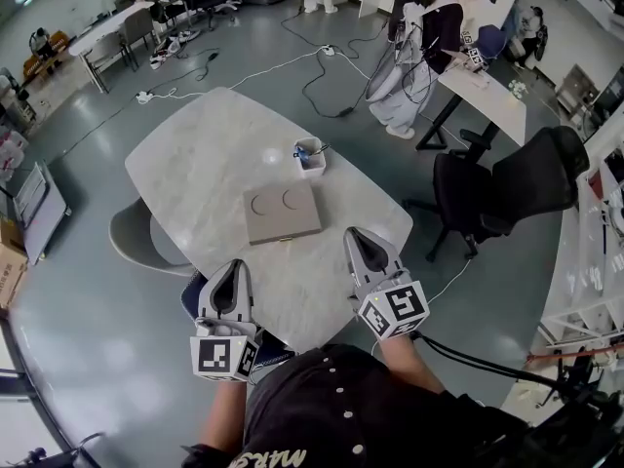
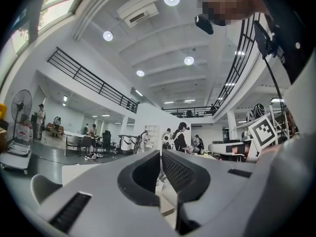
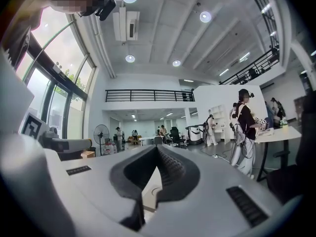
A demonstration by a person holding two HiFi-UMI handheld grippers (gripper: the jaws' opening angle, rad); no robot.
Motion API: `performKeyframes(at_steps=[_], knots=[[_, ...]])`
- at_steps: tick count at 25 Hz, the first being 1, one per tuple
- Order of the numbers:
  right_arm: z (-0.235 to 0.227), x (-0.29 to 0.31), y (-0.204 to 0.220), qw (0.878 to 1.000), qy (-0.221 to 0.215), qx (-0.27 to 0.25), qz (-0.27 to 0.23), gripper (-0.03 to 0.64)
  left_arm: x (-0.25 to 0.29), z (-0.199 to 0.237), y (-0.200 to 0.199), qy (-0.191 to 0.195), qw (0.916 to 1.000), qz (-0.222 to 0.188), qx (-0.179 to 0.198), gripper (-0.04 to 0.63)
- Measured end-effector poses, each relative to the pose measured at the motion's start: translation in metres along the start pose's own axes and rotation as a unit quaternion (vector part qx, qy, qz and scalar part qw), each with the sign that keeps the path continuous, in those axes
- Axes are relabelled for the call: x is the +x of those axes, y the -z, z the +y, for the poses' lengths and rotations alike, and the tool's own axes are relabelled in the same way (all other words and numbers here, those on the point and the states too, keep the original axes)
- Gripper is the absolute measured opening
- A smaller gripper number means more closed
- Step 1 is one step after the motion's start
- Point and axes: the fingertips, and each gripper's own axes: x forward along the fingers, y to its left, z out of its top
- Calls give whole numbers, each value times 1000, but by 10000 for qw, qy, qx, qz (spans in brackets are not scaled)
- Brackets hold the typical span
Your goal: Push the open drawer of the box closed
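A flat beige box (image 1: 281, 212) with two round marks on its top lies in the middle of the white table (image 1: 205, 154). From above I cannot tell whether a drawer stands out of it. Both grippers hover over the table's near edge and point level toward the box, apart from it. My left gripper (image 1: 231, 265) is at the near left and my right gripper (image 1: 357, 234) at the near right. In the left gripper view the left gripper (image 2: 160, 152) has its jaws together, nothing between. The right gripper (image 3: 157, 147) is shut too, with the box (image 3: 152, 191) showing below its jaws.
A small white cup (image 1: 310, 156) with blue things in it stands just behind the box. A black office chair (image 1: 507, 188) is right of the table and a grey chair (image 1: 136, 237) is tucked in at its left. A person (image 1: 439, 27) works at a far desk; cables cross the floor.
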Motion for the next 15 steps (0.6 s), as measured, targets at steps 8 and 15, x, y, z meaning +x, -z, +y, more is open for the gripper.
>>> performKeyframes(at_steps=[8, 15], knots=[[5, -1, 3, 10000, -37, 0, 83, -3, 1, -1, -1, 12, 10000, -6, -18, 24], [7, 1, 5, 9999, -104, 46, 129, -3, 2, -4, 0, 35, 10000, -8, -44, 25]])
